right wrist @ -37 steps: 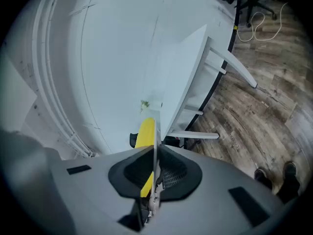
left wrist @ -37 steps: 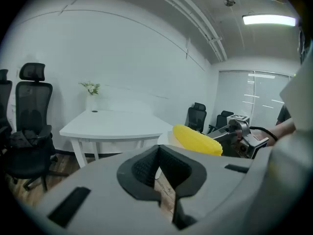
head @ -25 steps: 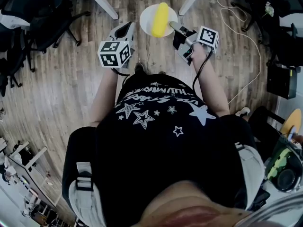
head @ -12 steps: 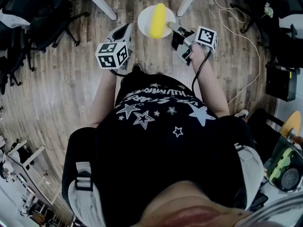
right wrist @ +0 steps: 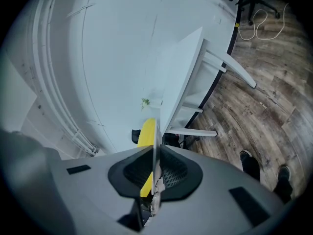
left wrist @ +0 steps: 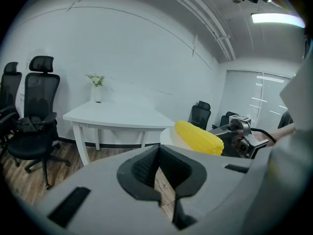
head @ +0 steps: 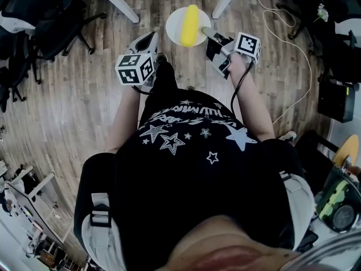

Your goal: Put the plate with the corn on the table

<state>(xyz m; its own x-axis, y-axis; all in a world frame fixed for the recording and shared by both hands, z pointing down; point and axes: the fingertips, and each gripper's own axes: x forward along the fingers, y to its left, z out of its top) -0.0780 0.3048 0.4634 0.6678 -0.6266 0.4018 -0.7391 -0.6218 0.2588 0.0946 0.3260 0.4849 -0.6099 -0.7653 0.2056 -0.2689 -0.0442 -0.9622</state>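
1. Right claw [head: 205,33] gripped the rim of the plate [head: 175,17]; the corn [head: 189,25] lay across it
2. Plate was held in the air above the floor [head: 84,95], apart from the counter [left wrist: 117,116]; carrying and setting down judged outstanding
3. Left claw [head: 149,39] was narrowed, holding nothing

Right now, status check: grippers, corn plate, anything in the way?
Right gripper shut on plate rim, corn on top, held over floor. Left gripper shut, empty. Table ahead, not reached; chairs off left.
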